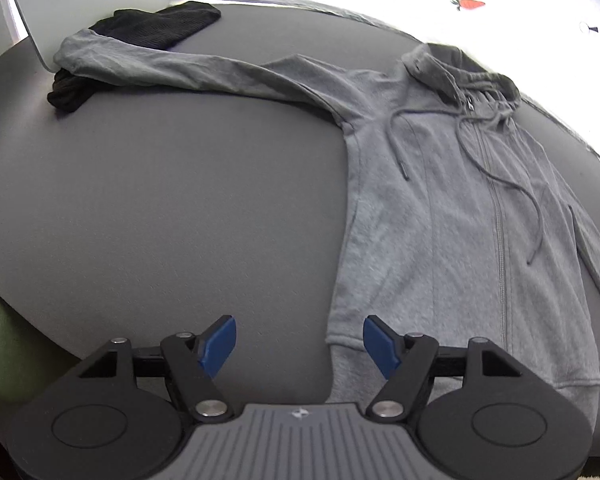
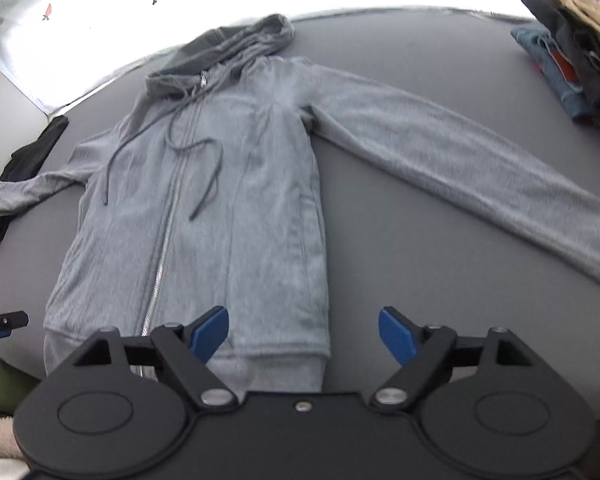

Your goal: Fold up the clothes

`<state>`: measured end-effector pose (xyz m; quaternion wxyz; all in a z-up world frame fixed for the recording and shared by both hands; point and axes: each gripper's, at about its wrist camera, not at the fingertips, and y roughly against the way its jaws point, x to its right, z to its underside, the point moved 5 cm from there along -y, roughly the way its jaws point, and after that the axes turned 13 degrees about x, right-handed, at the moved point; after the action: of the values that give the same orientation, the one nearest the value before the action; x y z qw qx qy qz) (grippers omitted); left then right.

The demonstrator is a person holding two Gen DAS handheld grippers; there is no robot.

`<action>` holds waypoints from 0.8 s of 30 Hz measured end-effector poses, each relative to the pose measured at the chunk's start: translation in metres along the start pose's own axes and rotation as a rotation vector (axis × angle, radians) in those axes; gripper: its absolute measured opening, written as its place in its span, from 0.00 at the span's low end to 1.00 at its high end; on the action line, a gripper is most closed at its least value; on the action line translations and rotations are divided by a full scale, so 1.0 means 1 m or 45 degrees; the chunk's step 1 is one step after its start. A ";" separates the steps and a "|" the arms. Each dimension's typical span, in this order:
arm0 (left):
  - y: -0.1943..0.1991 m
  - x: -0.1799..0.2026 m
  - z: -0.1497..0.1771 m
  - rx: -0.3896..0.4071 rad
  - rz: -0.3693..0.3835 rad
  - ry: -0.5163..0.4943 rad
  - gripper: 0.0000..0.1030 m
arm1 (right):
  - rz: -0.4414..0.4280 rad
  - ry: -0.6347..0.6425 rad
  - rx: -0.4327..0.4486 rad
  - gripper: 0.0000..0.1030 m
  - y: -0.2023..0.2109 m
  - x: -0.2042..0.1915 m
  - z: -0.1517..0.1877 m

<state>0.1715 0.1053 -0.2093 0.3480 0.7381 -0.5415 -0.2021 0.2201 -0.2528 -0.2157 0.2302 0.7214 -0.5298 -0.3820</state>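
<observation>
Hovering low over the dark grey surface [image 1: 140, 200], the left gripper [image 1: 299, 344] has its jaws spread wide and grasps nothing; its blue pads [image 1: 220, 342] hang free of the cloth. The grey zip hoodie [image 1: 439, 208] lies flat ahead and to the right of these jaws, and its bottom hem corner sits just under the right-hand pad. From the shoulder, one sleeve [image 1: 172, 66] stretches far ahead and to the left, its cuff lying over a black garment [image 1: 156, 28].

The right gripper [image 2: 303, 338] is likewise released, jaws wide apart and empty, held level just above the hem. The hoodie [image 2: 228, 184] spreads straight ahead of it, zipper closed, hood farthest away, drawstrings loose on the chest. Its left-hand pad [image 2: 210, 332] hovers over the hem band, while the other pad is over bare surface. The other sleeve [image 2: 479, 176] runs out ahead and to the right of the jaws. Beyond it, far right, sits a pile of clothes [image 2: 571, 52]. At the far left edge, a tip of the left gripper [image 2: 2, 322] shows.
</observation>
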 end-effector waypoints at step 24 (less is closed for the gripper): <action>-0.126 -0.180 -0.183 0.291 -0.175 0.072 0.96 | 0.256 0.232 0.219 1.00 -0.169 -0.180 -0.066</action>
<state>0.3183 0.3497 -0.1921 0.2623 0.8137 -0.4991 -0.1414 0.3455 -0.0325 -0.2458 0.2518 0.7133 -0.6071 -0.2433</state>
